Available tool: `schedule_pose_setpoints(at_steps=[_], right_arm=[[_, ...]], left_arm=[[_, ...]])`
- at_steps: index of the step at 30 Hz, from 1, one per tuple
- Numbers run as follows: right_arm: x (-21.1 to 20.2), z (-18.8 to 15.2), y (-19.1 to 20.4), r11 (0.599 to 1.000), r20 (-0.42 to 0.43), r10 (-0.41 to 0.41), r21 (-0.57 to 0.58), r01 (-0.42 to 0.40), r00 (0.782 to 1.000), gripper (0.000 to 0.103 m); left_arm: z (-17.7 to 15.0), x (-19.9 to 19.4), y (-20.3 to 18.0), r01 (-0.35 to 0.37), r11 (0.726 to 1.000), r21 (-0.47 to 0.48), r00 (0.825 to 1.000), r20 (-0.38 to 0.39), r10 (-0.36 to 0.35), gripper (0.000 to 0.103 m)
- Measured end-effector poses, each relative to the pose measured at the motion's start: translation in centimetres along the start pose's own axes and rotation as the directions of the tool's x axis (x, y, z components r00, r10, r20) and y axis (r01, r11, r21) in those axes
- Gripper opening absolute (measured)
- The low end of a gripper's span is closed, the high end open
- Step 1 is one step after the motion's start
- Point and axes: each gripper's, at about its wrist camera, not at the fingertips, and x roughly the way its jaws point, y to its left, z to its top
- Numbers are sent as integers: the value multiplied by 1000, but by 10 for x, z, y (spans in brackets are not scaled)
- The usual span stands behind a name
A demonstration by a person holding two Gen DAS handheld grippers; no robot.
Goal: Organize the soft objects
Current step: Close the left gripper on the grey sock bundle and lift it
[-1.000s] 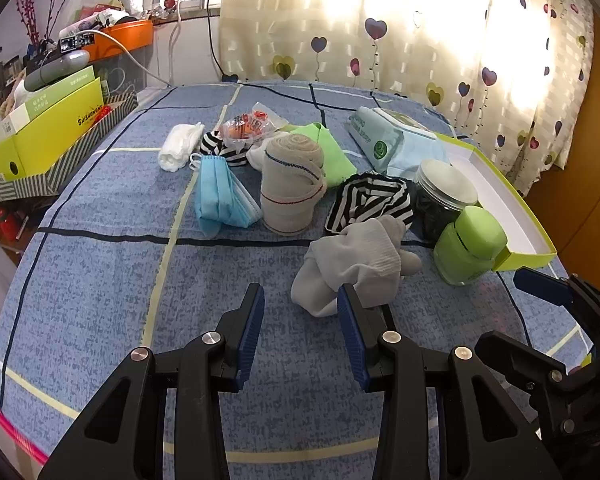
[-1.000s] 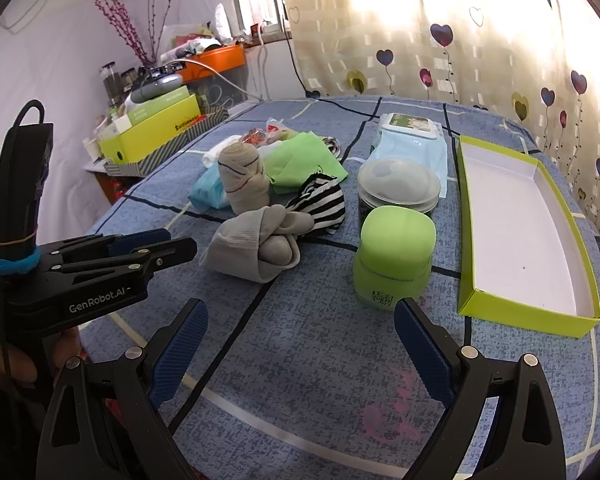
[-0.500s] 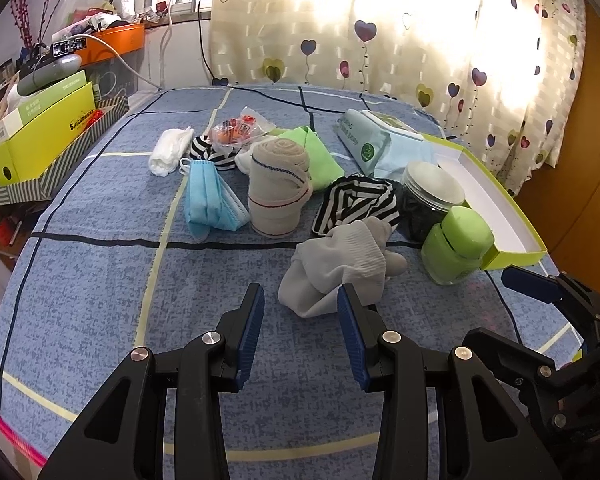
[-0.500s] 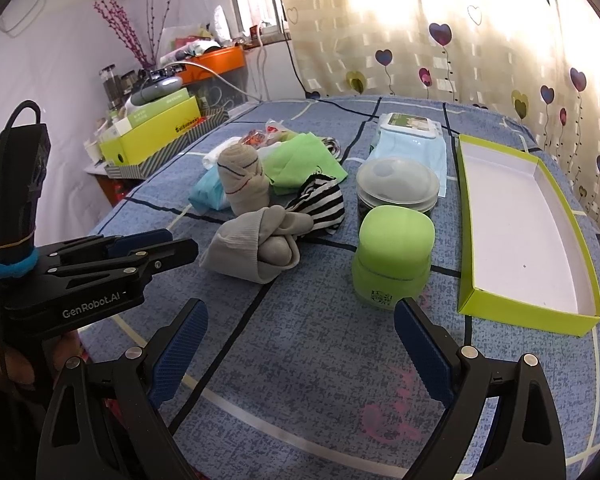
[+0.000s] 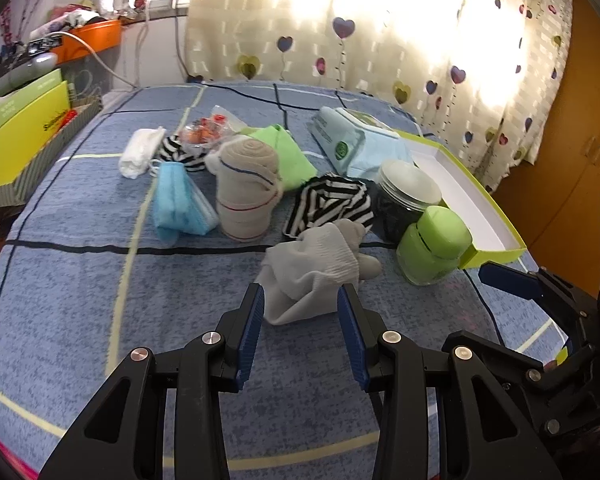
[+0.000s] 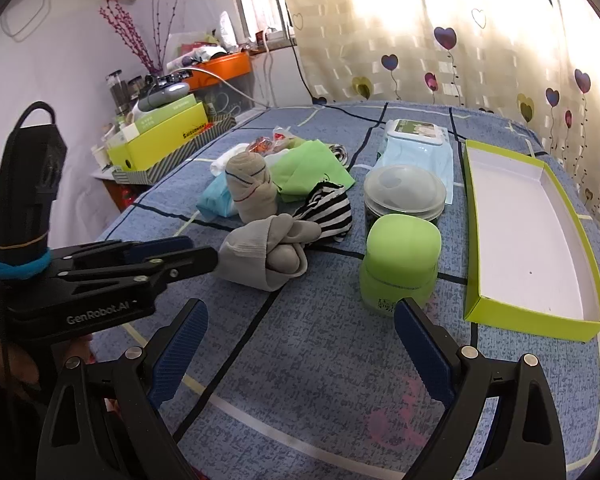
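A grey sock bundle (image 5: pixel 312 268) lay on the blue bedspread (image 5: pixel 80 280) lined in black and yellow, near a black-and-white striped cloth (image 5: pixel 328 204), a lime-green jar (image 5: pixel 434 246), and a yellow-green, white-lined box (image 6: pixel 532 236)

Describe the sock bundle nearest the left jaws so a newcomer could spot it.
On the blue bedspread, look beside the green jar. The grey sock bundle lies in front of the striped cloth: plain pale grey, knotted, lying flat, unlike the upright beige sock roll.
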Motion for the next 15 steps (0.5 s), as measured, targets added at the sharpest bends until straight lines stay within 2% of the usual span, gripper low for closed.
schedule_pose_setpoints(at_steps=[9,11,15], right_arm=[[-1,4,-4,1000,12,-3,-10,3,1000,95],[0,4,-4,1000,10,-3,-8,3,1000,95],[3,6,-12,1000,0,-25,9,25,1000,95]], left_arm=[[11,21,-4,35,999,39,999,-16,-35,40],[12,28,-7,39,998,54,999,-31,-38,48],[13,41,-8,40,997,60,998,-59,-36,51]])
